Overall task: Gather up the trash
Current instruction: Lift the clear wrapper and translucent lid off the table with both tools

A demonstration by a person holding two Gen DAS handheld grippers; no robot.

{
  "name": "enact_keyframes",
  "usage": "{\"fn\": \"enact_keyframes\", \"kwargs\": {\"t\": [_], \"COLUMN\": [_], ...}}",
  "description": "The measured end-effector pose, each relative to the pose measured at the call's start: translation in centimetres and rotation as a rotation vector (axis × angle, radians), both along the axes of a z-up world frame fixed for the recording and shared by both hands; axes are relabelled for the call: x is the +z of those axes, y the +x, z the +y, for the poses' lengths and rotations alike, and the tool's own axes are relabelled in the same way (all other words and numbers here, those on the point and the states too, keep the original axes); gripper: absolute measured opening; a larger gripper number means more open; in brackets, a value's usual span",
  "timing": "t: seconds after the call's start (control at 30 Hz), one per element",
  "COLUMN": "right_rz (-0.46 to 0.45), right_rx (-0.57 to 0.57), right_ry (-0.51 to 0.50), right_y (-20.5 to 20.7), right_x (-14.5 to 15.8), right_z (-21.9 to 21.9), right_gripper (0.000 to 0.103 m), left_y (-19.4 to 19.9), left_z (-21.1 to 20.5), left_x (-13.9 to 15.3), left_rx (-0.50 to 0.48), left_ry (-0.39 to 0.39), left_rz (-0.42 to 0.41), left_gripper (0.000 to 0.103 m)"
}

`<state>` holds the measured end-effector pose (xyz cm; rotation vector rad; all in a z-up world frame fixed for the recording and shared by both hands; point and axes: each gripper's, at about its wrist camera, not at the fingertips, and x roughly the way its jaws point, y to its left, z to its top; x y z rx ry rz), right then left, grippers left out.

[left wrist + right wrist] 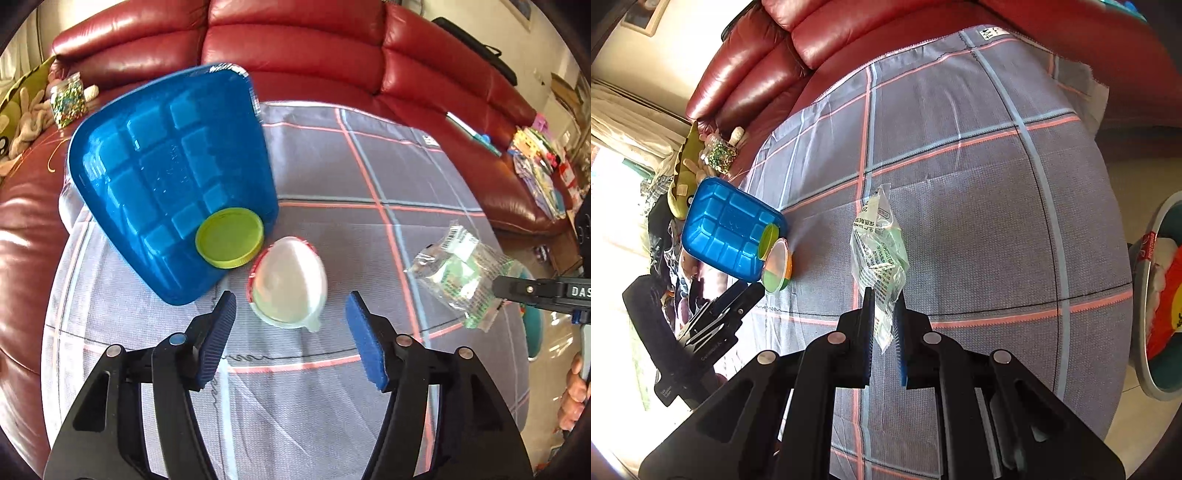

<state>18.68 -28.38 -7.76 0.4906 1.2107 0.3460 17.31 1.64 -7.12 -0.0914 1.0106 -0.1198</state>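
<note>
Left claw (291, 312) released, nothing gripped; white plastic cup (288, 282) lies on the checked cloth (424, 177) just ahead of its tips, touching the blue tray (166, 177). Right claw (884, 314) clenched on the clear wrapper (879, 243).

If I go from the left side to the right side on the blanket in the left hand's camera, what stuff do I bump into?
Blue tray → green lid sitting in the tray's corner → little white cup → crinkly clear wrapper, which the right gripper is pinching.
</note>
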Motion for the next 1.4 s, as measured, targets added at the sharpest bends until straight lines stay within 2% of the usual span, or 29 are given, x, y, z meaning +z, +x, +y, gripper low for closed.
{"fn": "enact_keyframes", "kwargs": {"t": [0.07, 0.2, 0.27, 0.3, 0.33, 0.37, 0.4, 0.53, 0.77, 0.9, 0.97, 1.0, 1.03, 1.13, 1.27, 1.33, 1.4], "right_rz": [0.003, 0.009, 0.008, 0.008, 0.007, 0.003, 0.001, -0.014, -0.045, -0.042, -0.012, -0.021, -0.026, 0.002, -0.016, -0.020, -0.021], "right_rx": [0.002, 0.001, 0.000, -0.002, -0.002, -0.004, -0.008, -0.025, -0.059, -0.053, -0.056, -0.052, -0.049, -0.033, -0.036, -0.028, -0.022], "right_ry": [-0.004, -0.009, -0.008, -0.007, -0.008, -0.012, -0.012, -0.004, 0.025, 0.029, 0.038, 0.018, 0.005, -0.009, -0.119, -0.155, -0.170], "right_y": [0.1, 0.4, 0.3, 0.3, 0.2, 0.2, 0.1, -0.2, -1.4, -1.4, -0.9, -0.5, -0.1, 1.1, 2.2, 2.6, 3.0], "right_x": [0.0, -0.1, 0.0, 0.0, 0.1, 0.2, 0.3, 1.0, 2.1, 1.2, 0.2, 0.0, -0.3, -1.7, -2.7, -3.1, -3.3], "right_z": [0.1, 0.3, 0.2, 0.1, 0.1, 0.0, -0.3, -1.5, -4.2, -4.4, -4.2, -3.9, -3.5, -2.7, -1.7, -1.1, -0.5], "right_gripper": [0.010, 0.010, 0.010, 0.010, 0.010, 0.010, 0.010, 0.010, 0.009, 0.013, 0.031, 0.051, 0.059, 0.060, 0.067, 0.078, 0.084], "left_y": [0.3, 1.6, 2.0, 2.3, 2.5, 2.6, 2.7, 2.3, 1.1, 1.9, 1.9, 1.4, 1.1, 0.4, 0.3, 0.4, 0.5], "left_z": [1.1, 0.9, 0.4, 0.0, -0.4, -0.9, -1.4, -3.4, -6.7, -7.9, -7.8, -7.2, -6.7, -5.5, -4.8, -4.6, -4.4], "left_x": [-0.5, -2.2, -2.8, -3.1, -3.4, -3.4, -3.6, -2.9, -0.4, -0.1, -0.2, 0.0, 0.0, 0.0, -0.3, -0.2, -0.2], "left_rx": [0.032, 0.036, 0.032, 0.030, 0.025, 0.022, 0.005, -0.026, -0.095, -0.103, -0.094, -0.086, -0.075, -0.054, -0.062, -0.072, -0.077], "left_ry": [-0.043, -0.034, -0.038, -0.032, -0.024, 0.009, 0.013, 0.066, 0.113, 0.108, 0.104, 0.091, 0.081, 0.064, 0.055, 0.044, 0.038], "left_rz": [0.012, 0.049, 0.054, 0.056, 0.057, 0.039, 0.042, 0.001, -0.057, -0.044, -0.040, -0.035, -0.031, -0.019, -0.008, -0.008, -0.010], "left_gripper": [0.063, 0.063, 0.055, 0.048, 0.035, 0.029, 0.009, 0.007, 0.007, 0.007, 0.007, 0.007, 0.007, 0.007, 0.007, 0.007, 0.007]}}
